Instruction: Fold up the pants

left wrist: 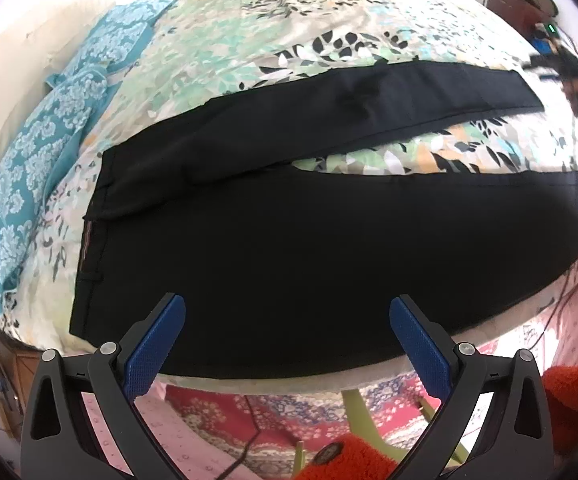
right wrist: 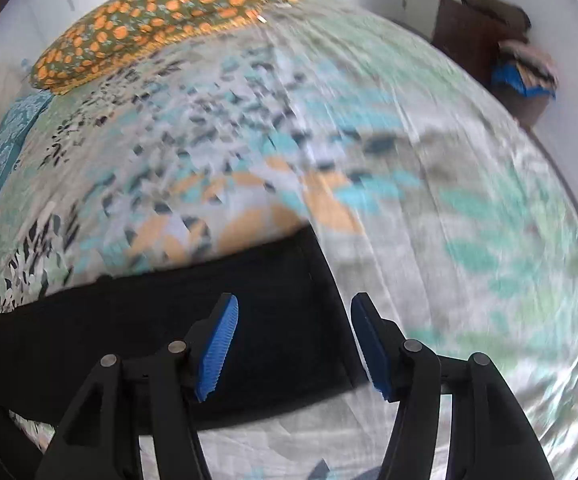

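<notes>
The black fabric pants lie spread flat on the bed, on a leaf-patterned bedsheet in pale green, orange and black, with the waistband at the left of the left wrist view and the two legs running off to the right, parted by a wedge of bare sheet. The left hand-held gripper hangs above the near leg close to the bed edge, its blue-padded jaws spread wide with nothing between them. The right hand-held gripper stands over the hem end of a leg, jaws apart and holding nothing; the pads do not press on the cloth.

The likeliest trouble, as I judge it, is a poor pinch at the hem. The right view is smeared with blur, so if the jaws close while the hand is travelling they may catch only the top layer of cloth, or the sheet along with it, and lifting would then drag the bedsheet up. The near leg lies right along the bed edge; a pull toward the person could slide it off. The two legs are not aligned either, so folding one end without matching the other could leave a skewed crease. The orange-dotted green pillow and the teal floral pillows lie well apart from the pants
</notes>
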